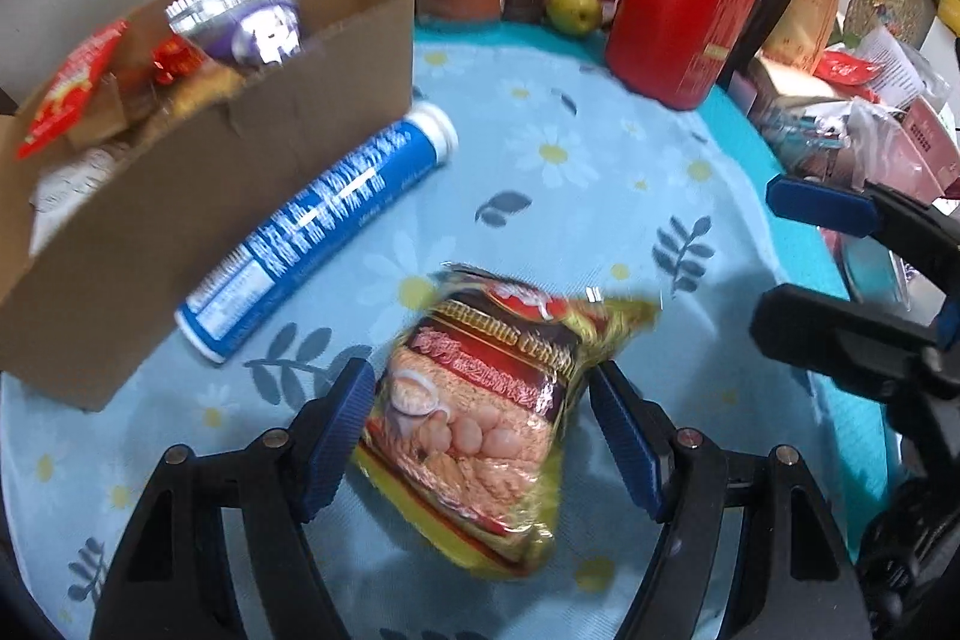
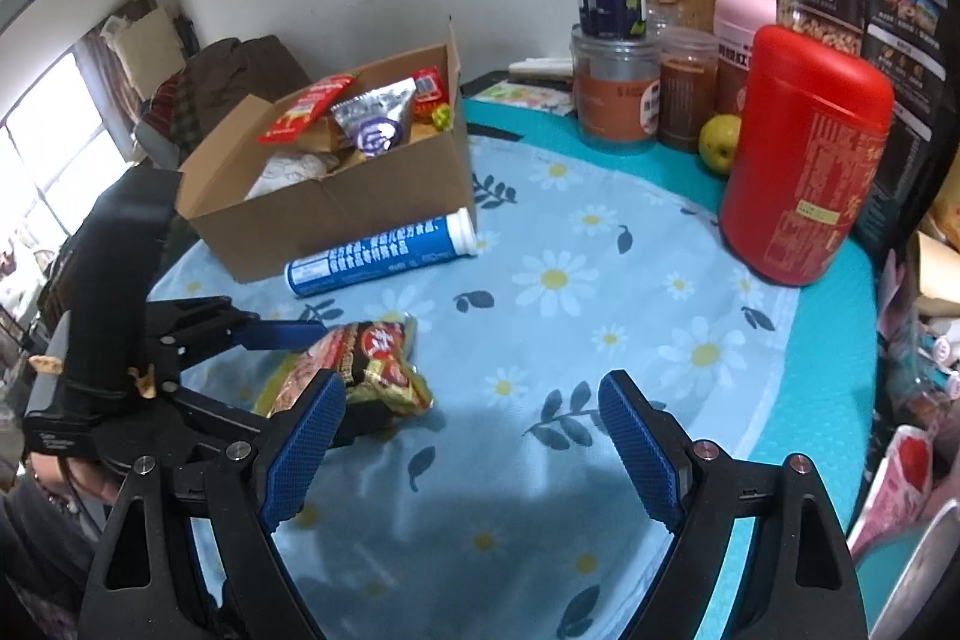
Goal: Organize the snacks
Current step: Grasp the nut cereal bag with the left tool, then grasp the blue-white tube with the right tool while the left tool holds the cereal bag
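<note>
Left gripper (image 1: 480,430) sits low over the flowered cloth (image 1: 600,196), its blue pads spread on either side of the yellow cereal packet (image 1: 480,430). A gap shows between each pad and the wrapper, so nothing is gripped yet; the packet lies flat on the cloth, printed face up. Close by on its right, the right gripper (image 2: 474,445) hangs over bare cloth with its jaws wide apart and nothing between them.

Just beyond the packet lies a blue tube (image 1: 312,232) with a white cap, resting on its side against the front wall of the cardboard box (image 1: 210,196). That box already holds several wrapped snacks, a red sachet and a silver-and-purple bag among them. Farther back stand a red canister (image 1: 684,10), a green fruit (image 1: 573,10) and a row of jars along the wall.

By my reckoning the step in hand is the pickup of the packet. Next, the left pads need to close squarely on the wrapper's edges. The film looks slippery and may crumple, so a firm, centred pinch seems wise before lifting it toward the box.
</note>
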Available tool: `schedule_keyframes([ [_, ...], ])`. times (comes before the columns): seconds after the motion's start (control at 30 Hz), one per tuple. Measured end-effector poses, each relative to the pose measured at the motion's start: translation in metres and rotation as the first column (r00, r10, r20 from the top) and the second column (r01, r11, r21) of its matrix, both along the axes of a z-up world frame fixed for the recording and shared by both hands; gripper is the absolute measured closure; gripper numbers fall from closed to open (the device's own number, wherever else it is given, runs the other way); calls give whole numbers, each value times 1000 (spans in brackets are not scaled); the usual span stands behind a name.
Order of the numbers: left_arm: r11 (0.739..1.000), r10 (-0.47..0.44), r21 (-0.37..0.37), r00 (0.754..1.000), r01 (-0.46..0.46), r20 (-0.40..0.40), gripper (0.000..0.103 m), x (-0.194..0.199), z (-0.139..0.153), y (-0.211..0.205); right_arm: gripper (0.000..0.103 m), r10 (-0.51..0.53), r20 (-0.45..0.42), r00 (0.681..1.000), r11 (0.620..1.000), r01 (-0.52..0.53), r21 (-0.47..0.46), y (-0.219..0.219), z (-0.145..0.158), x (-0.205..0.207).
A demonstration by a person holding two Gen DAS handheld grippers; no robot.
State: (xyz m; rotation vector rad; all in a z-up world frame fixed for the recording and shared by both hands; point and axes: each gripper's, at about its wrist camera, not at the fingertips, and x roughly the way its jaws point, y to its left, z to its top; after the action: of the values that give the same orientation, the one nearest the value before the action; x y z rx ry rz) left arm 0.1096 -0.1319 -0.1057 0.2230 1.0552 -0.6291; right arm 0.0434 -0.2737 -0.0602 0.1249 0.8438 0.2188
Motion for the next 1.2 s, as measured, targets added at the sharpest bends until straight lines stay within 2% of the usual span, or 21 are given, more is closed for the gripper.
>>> schedule_keyframes([
  [0.17,1000,-3,-15,1000,3,13,29,3,-4,0,15,-8,-20,1000,1000,8,-7,-1,-5,6],
  [0.2,1000,1,-24,1000,0,23,32,1,-4,2,15,-10,-24,1000,1000,10,-11,-1,-5,6],
  [0.27,1000,2,-26,999,-1,41,48,-2,-2,4,15,-12,-25,1000,1000,12,-19,-1,-5,8],
  [0.37,999,26,-28,998,-25,53,55,-6,4,10,15,-11,-28,1000,999,10,-30,2,-2,10],
  [0.57,990,132,-59,989,-127,74,56,-15,18,41,15,4,-40,999,1000,-5,-26,15,1,19],
  [0.7,972,231,-58,967,-226,105,56,-20,24,72,15,31,-52,998,999,-31,-7,32,1,31],
  [0.87,930,367,-54,921,-363,128,56,-19,29,116,15,53,-61,997,999,-53,0,61,-1,49],
  [1.1,876,480,-48,861,-479,170,56,-13,27,158,15,44,-96,994,999,-44,-1,96,-15,88],
  [1.2,861,506,-46,845,-506,173,56,-12,23,168,15,17,-110,994,1000,-16,14,103,-21,104],
])
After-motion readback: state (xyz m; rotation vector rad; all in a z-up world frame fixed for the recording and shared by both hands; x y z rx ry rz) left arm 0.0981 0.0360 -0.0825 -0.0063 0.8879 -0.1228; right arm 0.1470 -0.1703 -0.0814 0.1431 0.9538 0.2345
